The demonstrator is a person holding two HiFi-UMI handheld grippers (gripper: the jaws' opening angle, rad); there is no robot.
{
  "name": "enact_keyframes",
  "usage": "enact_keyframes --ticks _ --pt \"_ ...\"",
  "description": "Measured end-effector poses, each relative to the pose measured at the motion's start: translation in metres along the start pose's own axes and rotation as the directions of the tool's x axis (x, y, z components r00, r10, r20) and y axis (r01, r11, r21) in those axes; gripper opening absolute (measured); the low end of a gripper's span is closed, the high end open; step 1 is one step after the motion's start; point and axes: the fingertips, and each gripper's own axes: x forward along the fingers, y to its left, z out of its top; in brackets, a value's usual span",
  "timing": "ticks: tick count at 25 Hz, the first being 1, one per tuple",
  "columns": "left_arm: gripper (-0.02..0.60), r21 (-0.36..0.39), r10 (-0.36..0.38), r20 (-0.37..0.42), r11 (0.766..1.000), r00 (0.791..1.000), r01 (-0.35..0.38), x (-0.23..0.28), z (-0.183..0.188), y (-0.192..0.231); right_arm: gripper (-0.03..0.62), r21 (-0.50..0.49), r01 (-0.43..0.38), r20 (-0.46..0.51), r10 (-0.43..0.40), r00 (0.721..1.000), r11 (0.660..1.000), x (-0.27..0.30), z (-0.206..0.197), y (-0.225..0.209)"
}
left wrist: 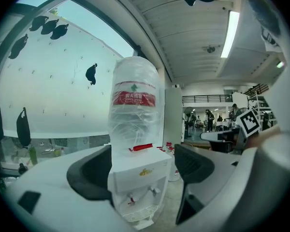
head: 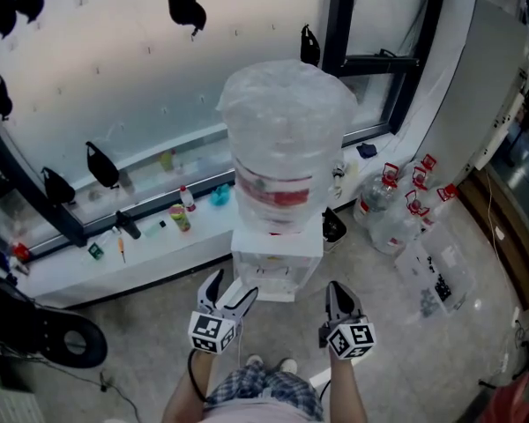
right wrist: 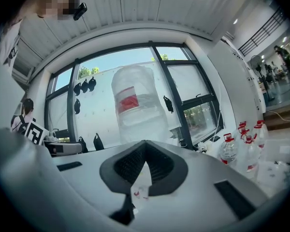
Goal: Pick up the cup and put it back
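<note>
A wide window (head: 106, 77) fills the head view from 9 to 12 o'clock, and small bottles (head: 183, 208) stand on its sill (head: 88, 271). At centre a big water bottle (head: 286, 139), wrapped in clear film, sits on a white dispenser (head: 278, 267). Spare jugs (head: 397, 214) stand on the floor at its 3 o'clock.

At the dispenser's 6 o'clock the left gripper (head: 234, 287) holds its jaws wide apart, clear of the dispenser. The right gripper (head: 339, 291) has its jaw tips pressed together.

Only the left gripper view shows the dispenser's front, with two taps (left wrist: 142, 193) above a drip tray (left wrist: 137, 212). The cup cannot be made out in any view.
</note>
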Motion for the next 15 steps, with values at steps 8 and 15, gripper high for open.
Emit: enact_keyframes --ticks 8,15 --pt "0.391 -0.018 0.033 0.017 0.999 0.999 -0.033 0.009 -0.027 0.001 0.017 -0.016 -0.04 -0.011 0.04 0.999 0.999 0.005 -0.028 -0.01" --pt "0.391 0.025 0.028 0.034 0.999 0.999 -0.029 0.033 -0.102 -0.01 0.017 -0.03 -0.119 -0.023 0.119 0.993 0.992 0.021 -0.105 -0.034"
